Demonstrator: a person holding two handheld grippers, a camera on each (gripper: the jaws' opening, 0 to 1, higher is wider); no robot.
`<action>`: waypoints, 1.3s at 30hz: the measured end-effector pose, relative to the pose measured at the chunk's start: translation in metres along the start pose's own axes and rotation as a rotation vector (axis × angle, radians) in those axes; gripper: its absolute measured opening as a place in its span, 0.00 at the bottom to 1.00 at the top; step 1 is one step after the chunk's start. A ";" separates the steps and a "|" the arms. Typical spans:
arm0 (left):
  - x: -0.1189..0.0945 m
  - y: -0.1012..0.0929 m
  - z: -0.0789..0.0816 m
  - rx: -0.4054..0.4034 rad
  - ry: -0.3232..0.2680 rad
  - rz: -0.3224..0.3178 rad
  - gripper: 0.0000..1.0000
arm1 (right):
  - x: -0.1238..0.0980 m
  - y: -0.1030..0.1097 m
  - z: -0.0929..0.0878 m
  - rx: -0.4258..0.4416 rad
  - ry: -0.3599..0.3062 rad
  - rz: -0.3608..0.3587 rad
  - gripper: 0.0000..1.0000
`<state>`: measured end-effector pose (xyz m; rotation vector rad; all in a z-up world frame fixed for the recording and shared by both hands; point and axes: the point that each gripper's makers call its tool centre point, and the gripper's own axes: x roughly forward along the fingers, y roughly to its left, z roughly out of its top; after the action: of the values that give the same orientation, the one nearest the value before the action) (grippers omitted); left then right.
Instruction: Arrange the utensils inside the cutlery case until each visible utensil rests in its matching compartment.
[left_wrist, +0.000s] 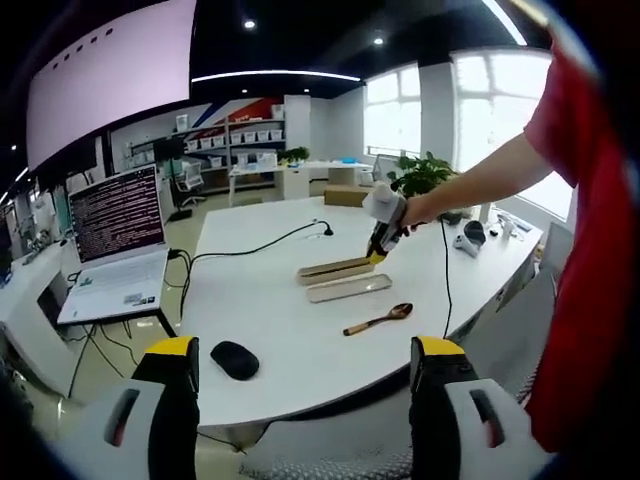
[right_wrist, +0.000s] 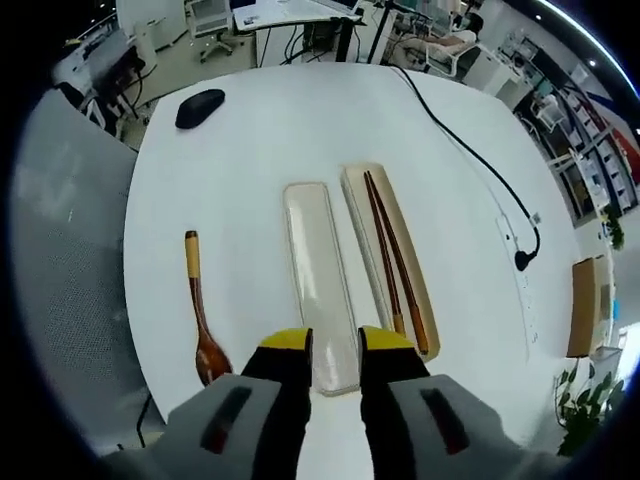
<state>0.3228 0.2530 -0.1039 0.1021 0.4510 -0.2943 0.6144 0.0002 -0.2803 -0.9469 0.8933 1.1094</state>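
White counter (right_wrist: 250, 140): wooden spoon (right_wrist: 200, 320) lies left of my right tongs (right_wrist: 334, 345), lengthwise alongside the case tray (right_wrist: 420, 260) holding chopsticks (right_wrist: 388, 250). Right tongs narrow, seemingly empty; left tongs (left_wrist: 305, 360) wide, farther.

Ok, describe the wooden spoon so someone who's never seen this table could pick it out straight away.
On the big white oval table, find the two long pale cutlery-case halves lying side by side. The dark brown wooden spoon lies loose on the bare tabletop beside the empty half, apart from it. Unlike the thin brown chopsticks inside the other half, it has a rounded bowl and a lighter handle tip.
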 end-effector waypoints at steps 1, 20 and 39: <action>-0.001 -0.001 0.000 0.003 0.000 0.001 0.90 | -0.002 0.003 0.003 0.035 -0.025 -0.006 0.14; -0.014 -0.001 -0.008 0.004 0.006 0.005 0.90 | -0.020 0.058 0.010 -0.032 -0.125 0.015 0.17; -0.018 -0.007 -0.008 0.006 0.004 -0.020 0.90 | -0.022 0.093 0.010 -0.035 -0.164 0.027 0.19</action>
<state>0.3016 0.2523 -0.1032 0.1043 0.4551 -0.3155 0.5205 0.0182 -0.2719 -0.8615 0.7572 1.2113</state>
